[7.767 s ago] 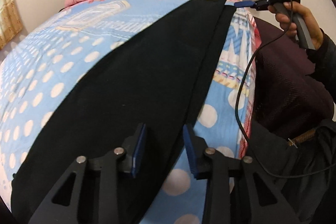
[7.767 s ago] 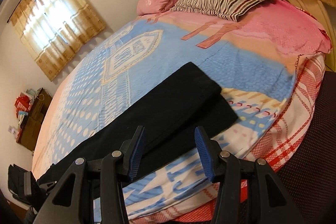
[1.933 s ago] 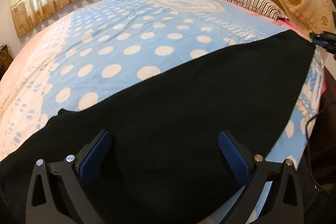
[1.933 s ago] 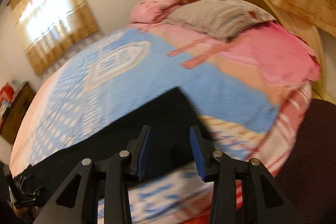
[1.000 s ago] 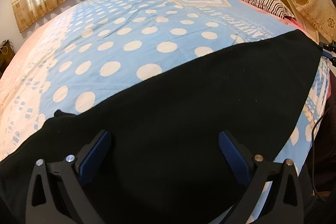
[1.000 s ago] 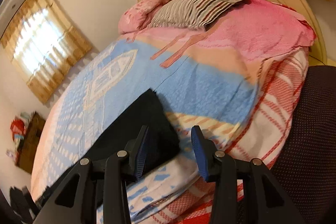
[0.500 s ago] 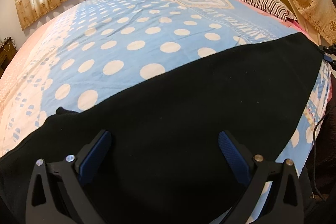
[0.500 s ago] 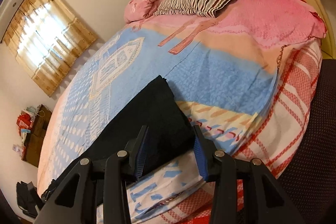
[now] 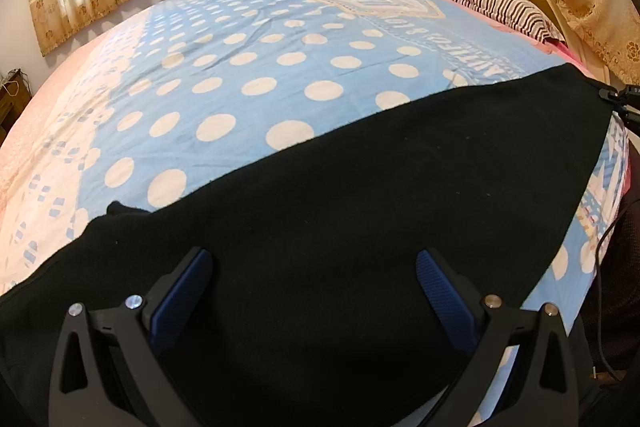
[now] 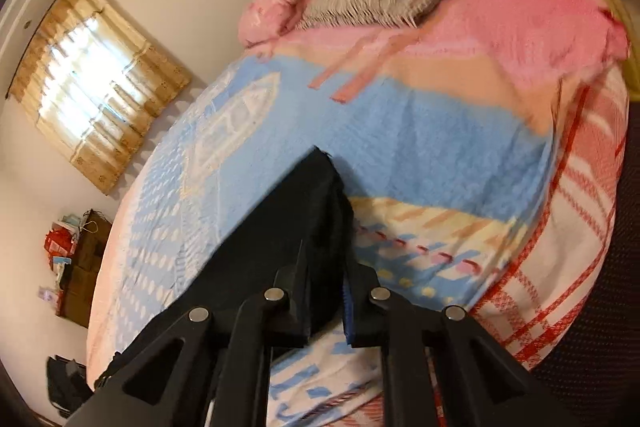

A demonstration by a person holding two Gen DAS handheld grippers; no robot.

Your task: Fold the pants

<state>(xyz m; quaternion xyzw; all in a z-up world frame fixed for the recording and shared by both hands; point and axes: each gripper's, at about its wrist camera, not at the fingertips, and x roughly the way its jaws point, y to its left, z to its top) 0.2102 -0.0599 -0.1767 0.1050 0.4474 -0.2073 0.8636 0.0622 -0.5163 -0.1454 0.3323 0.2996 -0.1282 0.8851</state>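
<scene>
The pants (image 9: 360,227) lie as a long black band across the near side of the bed (image 9: 248,67), on the blue dotted bedspread, one end reaching toward the striped pillow (image 9: 488,3) and the other running off past the lower left of the left wrist view. At the pillow end, the right hand-held gripper (image 10: 326,291) has just been closing, and black cloth is now pinched between its nearly shut jaws at the corner of the hem. The left hand-held gripper (image 9: 312,291) hovers over the middle of the cloth with its jaws spread wide and nothing in them. The step in hand looks like taking hold of the leg end to fold it over. To do it well, the pinch should catch every layer at that corner, not only the top one, and the lift should be low and steady so the band stays flat. The left one could pin the fold line.
</scene>
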